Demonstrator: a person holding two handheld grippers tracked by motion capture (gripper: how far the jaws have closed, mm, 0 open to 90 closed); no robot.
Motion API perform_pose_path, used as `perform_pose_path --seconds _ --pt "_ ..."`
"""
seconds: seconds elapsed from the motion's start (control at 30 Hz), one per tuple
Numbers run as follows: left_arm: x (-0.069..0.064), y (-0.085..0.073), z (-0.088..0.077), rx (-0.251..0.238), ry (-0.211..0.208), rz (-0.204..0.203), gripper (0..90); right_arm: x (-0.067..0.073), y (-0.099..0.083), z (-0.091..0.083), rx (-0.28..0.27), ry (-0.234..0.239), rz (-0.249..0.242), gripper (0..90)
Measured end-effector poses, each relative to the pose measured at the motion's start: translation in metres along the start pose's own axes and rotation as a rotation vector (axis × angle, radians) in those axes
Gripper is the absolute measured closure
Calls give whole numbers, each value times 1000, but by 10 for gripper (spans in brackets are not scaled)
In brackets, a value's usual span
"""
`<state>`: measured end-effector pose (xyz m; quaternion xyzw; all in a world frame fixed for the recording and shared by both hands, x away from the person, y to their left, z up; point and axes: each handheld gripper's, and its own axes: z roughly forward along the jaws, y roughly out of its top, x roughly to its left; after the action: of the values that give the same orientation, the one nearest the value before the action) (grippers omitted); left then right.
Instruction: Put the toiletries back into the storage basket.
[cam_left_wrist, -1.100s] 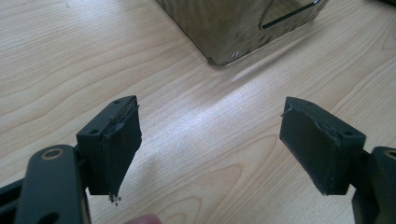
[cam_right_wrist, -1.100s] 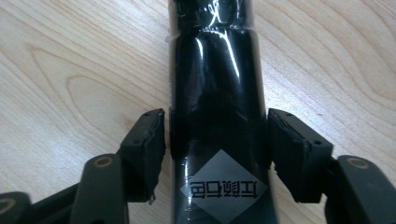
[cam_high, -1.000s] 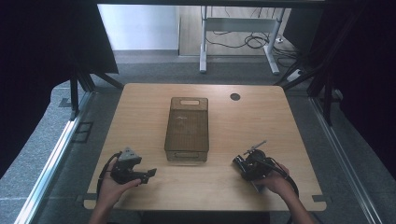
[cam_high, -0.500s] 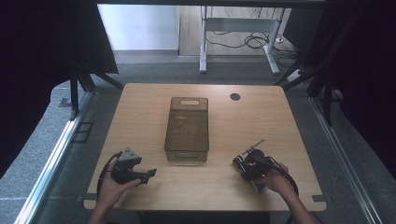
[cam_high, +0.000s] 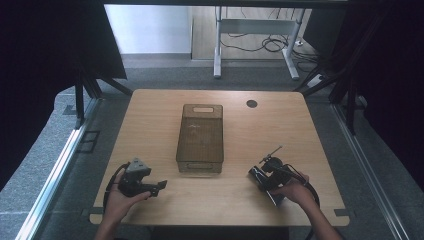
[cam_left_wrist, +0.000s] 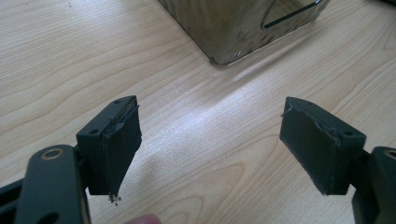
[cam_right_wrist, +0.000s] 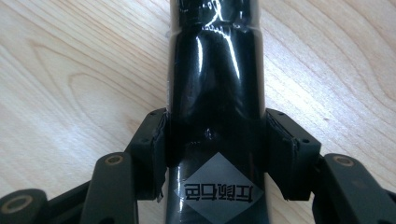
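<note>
Gloss-black bottle (cam_right_wrist: 215, 93), wrapped in shiny film with a grey diamond label, lies on the wooden table (cam_high: 150, 120) at lower right of the high view, gripped across its body by the right gripper (cam_high: 264, 181), whose jaws have just been closing onto its sides. Left gripper (cam_left_wrist: 210, 144) at lower left gapes wide, empty. Judging by this, grasping is in hand; next, lifting toward the smoky bin (cam_high: 200, 137) at centre needs a firm hold.

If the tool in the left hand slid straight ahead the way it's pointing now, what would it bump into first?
Probably the brownish see-through bin. The left tool is open with bare table between its jaws, and the bin's near corner lies just ahead, slightly right of centre, so it may clip that corner.
</note>
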<state>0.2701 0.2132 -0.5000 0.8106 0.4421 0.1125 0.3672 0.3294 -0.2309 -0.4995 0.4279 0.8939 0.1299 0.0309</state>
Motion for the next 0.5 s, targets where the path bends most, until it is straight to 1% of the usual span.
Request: perform_pose_path --seconds 0.03,0.1,0.13,0.17,0.33,0.5 --pt "0 0 0 0 1 0 209 0 0 0 0 0 0 445" --pt "0 0 0 -1 0 -1 208 0 1 -5 -21 25 4 446" --pt "0 0 0 -1 0 -1 208 0 1 -5 -21 25 4 446" --pt "0 0 0 -1 0 0 208 1 2 -7 -27 37 12 447" --pt "0 0 -2 -6 0 -2 208 1 2 -5 -9 25 3 447" --pt "1 0 -2 -9 1 -8 208 1 2 -1 -6 18 0 443"
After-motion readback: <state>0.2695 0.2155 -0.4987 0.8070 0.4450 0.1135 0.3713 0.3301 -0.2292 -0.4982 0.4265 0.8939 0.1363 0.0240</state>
